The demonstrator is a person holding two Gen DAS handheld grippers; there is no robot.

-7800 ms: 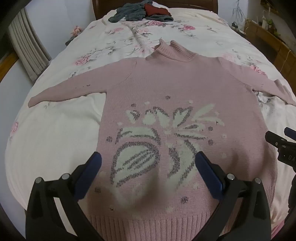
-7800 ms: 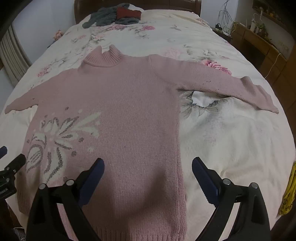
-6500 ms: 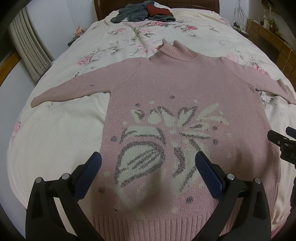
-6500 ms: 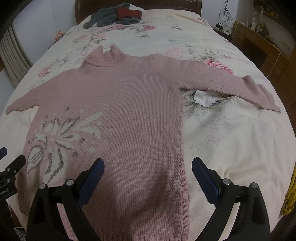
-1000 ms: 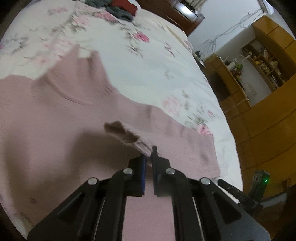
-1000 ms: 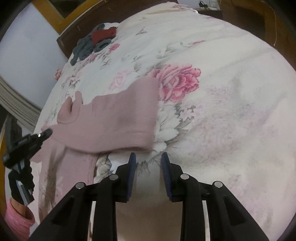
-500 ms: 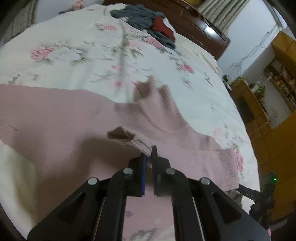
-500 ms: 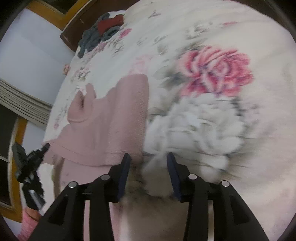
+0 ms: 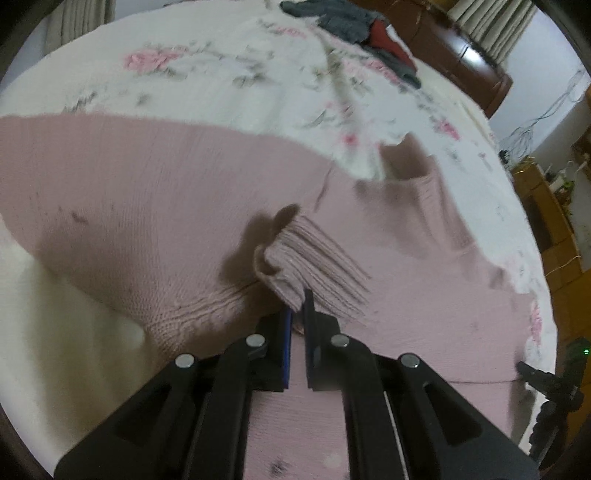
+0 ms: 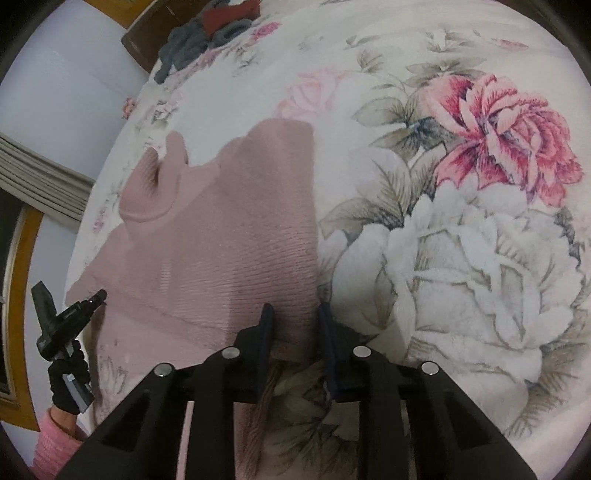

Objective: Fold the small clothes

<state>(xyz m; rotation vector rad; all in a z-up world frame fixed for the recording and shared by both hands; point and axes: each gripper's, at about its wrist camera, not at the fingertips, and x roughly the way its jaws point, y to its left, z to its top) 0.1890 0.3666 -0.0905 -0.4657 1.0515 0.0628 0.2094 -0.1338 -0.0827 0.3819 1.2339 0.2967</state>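
A pink knit sweater [image 9: 147, 184] lies on the flowered bedspread [image 9: 221, 74], its roll collar [image 9: 417, 166] toward the headboard. My left gripper [image 9: 297, 306] is shut on the ribbed sleeve cuff [image 9: 314, 258] and holds it just above the sweater's chest. In the right wrist view the pink sweater [image 10: 240, 240] has one sleeve folded in, leaving a straight fold edge. My right gripper [image 10: 295, 314] sits low on that edge. Its jaws stand narrow, with pink knit filling the gap. The left gripper [image 10: 66, 321] shows at the far left, held by a gloved hand.
A heap of grey and red clothes [image 9: 354, 26] lies near the dark wooden headboard [image 9: 461, 62]. Wooden furniture [image 9: 554, 221] stands along the bed's right side. A pleated curtain [image 10: 37, 177] hangs at its left. A pink sleeve [image 10: 55, 443] shows below the glove.
Both grippers hung wide open over the flat sweater seconds ago. In the last second the left carried the cuff across the body, and the right dropped onto the fold edge and narrowed.
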